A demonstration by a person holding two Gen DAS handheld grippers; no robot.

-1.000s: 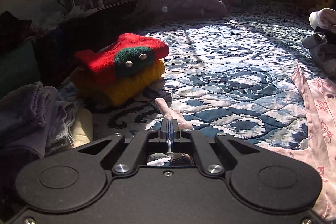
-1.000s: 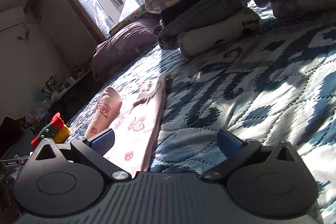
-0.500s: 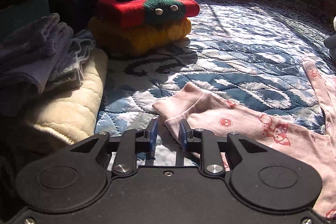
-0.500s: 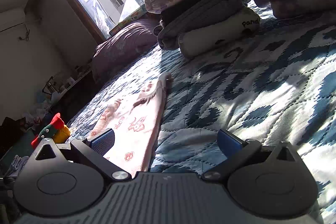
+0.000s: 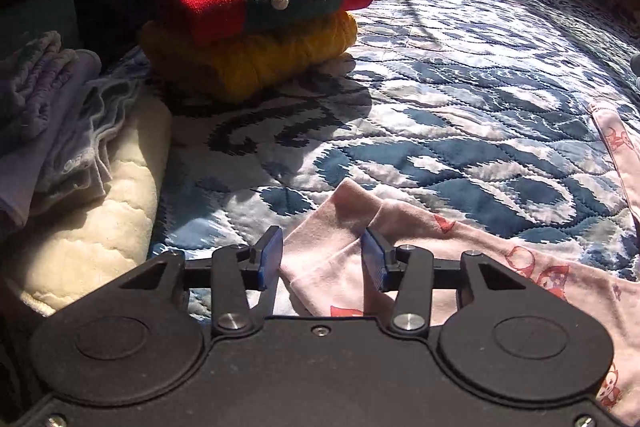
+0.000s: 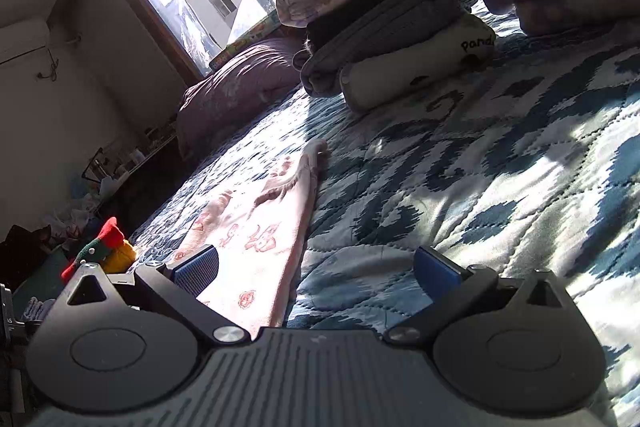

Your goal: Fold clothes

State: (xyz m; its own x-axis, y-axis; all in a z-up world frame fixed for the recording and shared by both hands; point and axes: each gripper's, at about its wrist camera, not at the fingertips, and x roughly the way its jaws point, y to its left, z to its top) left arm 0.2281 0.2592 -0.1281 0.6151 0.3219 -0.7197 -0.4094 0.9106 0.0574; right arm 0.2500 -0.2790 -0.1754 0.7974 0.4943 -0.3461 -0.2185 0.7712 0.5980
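Note:
A pink garment printed with small red animals lies flat on the blue and white quilt. In the left wrist view its sleeve cuff rests on the quilt between the blue pads of my left gripper, which is open and just above the cloth. The right wrist view shows the same garment stretching away from my right gripper. That gripper is wide open, with the garment's near edge by its left pad and bare quilt between the fingers.
A folded red and green sweater on a yellow one sits ahead of the left gripper. Folded purple, grey and cream items lie at the left. A stack of folded clothes and a purple pillow sit beyond the right gripper.
My left gripper was shut on the pink sleeve a second ago; it lowered the sleeve onto the quilt, opened, and now stands wider apart. The right gripper has stayed still and open.

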